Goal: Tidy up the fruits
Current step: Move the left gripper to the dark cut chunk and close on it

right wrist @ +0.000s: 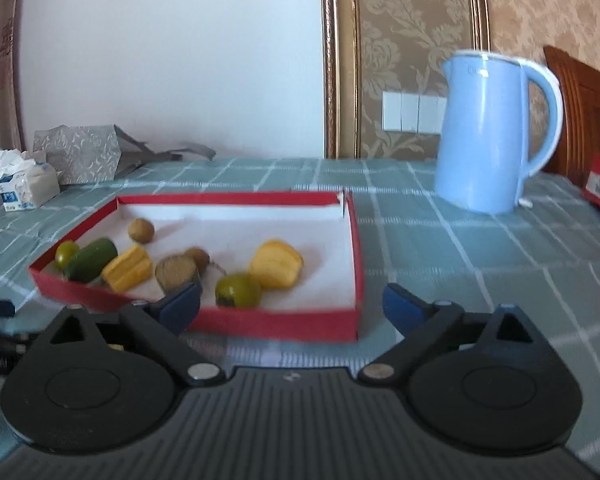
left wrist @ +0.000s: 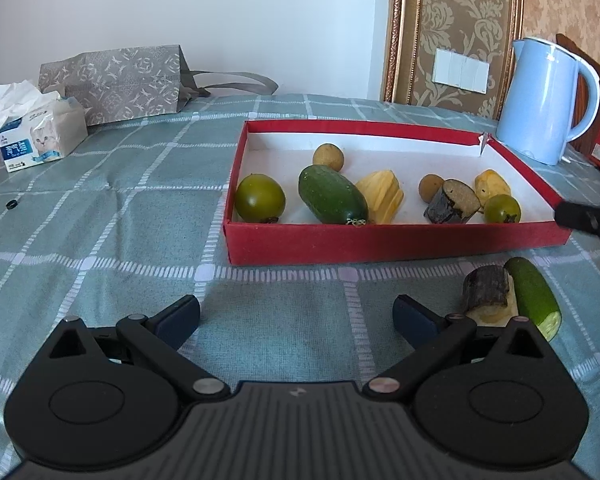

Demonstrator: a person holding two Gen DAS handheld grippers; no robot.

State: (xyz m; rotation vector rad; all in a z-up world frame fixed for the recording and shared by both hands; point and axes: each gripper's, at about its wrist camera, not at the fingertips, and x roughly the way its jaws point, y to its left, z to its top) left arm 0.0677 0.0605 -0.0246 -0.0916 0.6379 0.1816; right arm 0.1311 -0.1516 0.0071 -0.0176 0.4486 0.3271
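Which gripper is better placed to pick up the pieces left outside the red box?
Left, probably. The dark chunk and cut cucumber lie just ahead of the open left gripper. The right gripper, also open, faces the red box.

You're clearly in somebody's home: gold damask wallpaper (right wrist: pixel 412 40) with a light switch panel (left wrist: pixel 462 70), a checked green cloth on the counter (left wrist: pixel 112 216), a blue electric kettle (right wrist: pixel 484 132), a tissue pack (left wrist: pixel 36 136) and a gift bag (left wrist: pixel 116 84).
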